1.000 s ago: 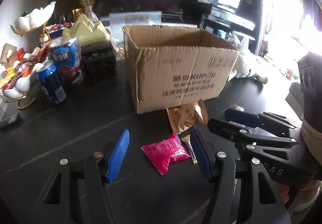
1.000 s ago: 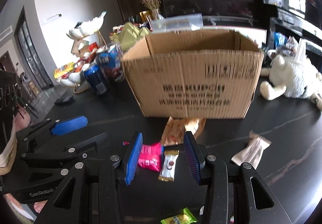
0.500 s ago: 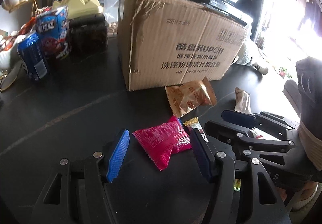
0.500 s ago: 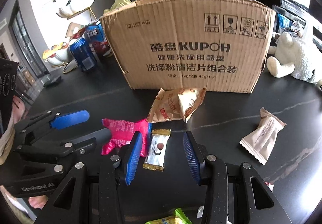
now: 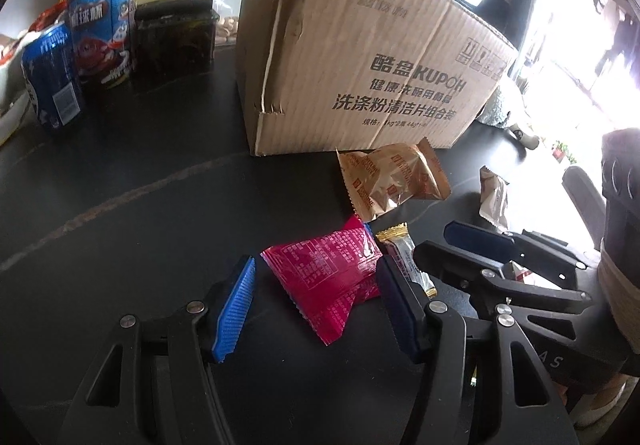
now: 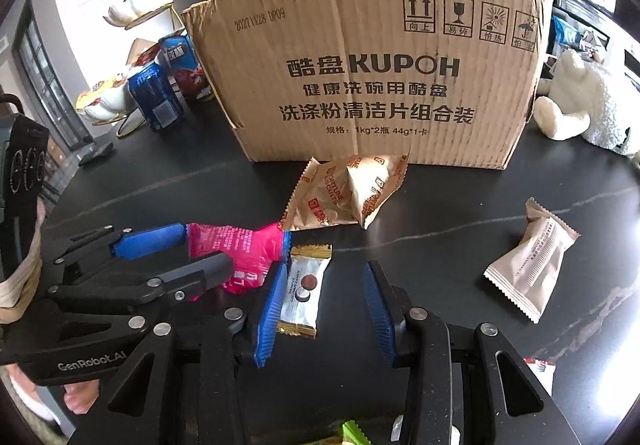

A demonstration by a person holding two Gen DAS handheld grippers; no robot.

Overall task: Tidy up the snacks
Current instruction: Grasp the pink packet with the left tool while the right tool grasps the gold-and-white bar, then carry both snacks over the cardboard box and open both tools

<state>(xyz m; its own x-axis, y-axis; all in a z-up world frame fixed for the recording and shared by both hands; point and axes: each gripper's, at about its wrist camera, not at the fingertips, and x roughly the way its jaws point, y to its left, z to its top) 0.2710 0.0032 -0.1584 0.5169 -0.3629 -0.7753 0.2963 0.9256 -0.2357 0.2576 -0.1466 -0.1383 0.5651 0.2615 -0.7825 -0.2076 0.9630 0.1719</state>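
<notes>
Standing on the black table point(image 5: 120, 205): KUPOH cardboard box point(image 6: 372, 85), inside hidden from both views. Lying just before it: gold fortune-biscuit packet point(image 6: 340, 193). Straddling the pink snack packet point(image 5: 332, 277), left gripper point(image 5: 316, 297), jaws closing yet not pressing. Bracketing the silver-and-gold candy bar point(image 6: 302, 289), right gripper point(image 6: 324, 309), jaws closing, left pad beside the wrapper, right pad apart. Lying apart at right: beige packet point(image 6: 532, 261).
</notes>
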